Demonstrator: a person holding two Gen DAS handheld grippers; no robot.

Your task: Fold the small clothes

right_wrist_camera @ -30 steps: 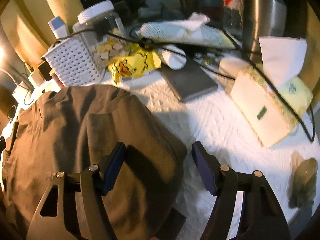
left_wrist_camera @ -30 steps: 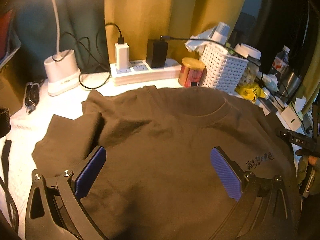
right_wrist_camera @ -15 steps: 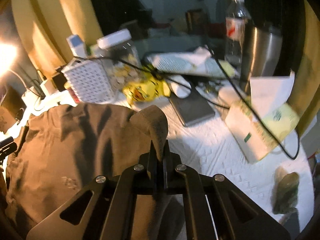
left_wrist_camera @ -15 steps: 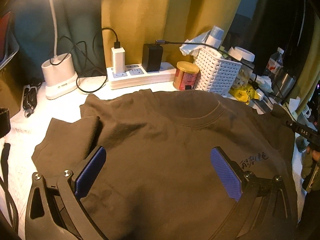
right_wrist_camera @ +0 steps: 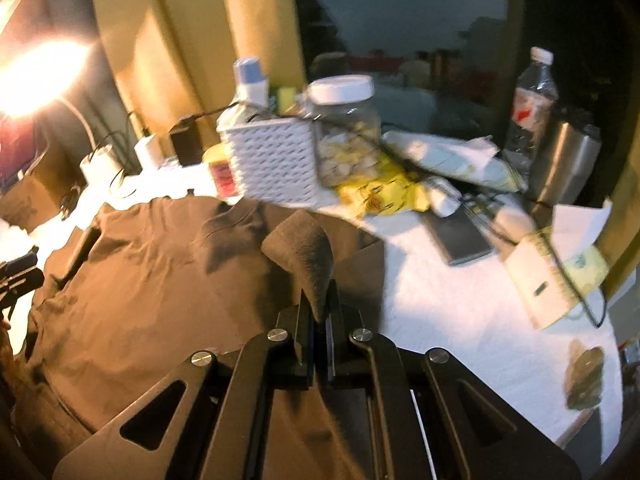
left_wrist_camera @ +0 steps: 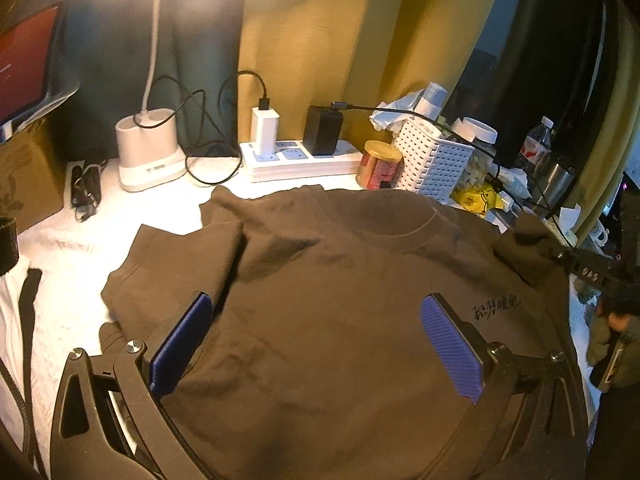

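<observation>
A dark brown T-shirt (left_wrist_camera: 320, 300) lies spread on the white table cover, collar toward the far side, small black lettering on its chest. My left gripper (left_wrist_camera: 316, 340) hovers over the shirt's middle, its blue pads wide apart and nothing between them. In the right wrist view my right gripper (right_wrist_camera: 318, 312) is shut on the shirt's right sleeve (right_wrist_camera: 308, 256), which stands up off the table in a raised fold. The right gripper (left_wrist_camera: 560, 258) also shows at the right edge of the left wrist view, pinching that sleeve.
Along the back stand a lamp base (left_wrist_camera: 148, 152), a power strip (left_wrist_camera: 296, 158) with chargers, a red jar (left_wrist_camera: 380, 164), a white basket (left_wrist_camera: 432, 160) and a lidded jar (right_wrist_camera: 344, 132). On the right are a water bottle (right_wrist_camera: 532, 100), a steel cup (right_wrist_camera: 568, 160), a tissue box (right_wrist_camera: 556, 272) and cables.
My right gripper closed on the shirt's right sleeve and lifted it up off the table toward the shirt's middle. The left gripper rose and drew back a little, still open.
</observation>
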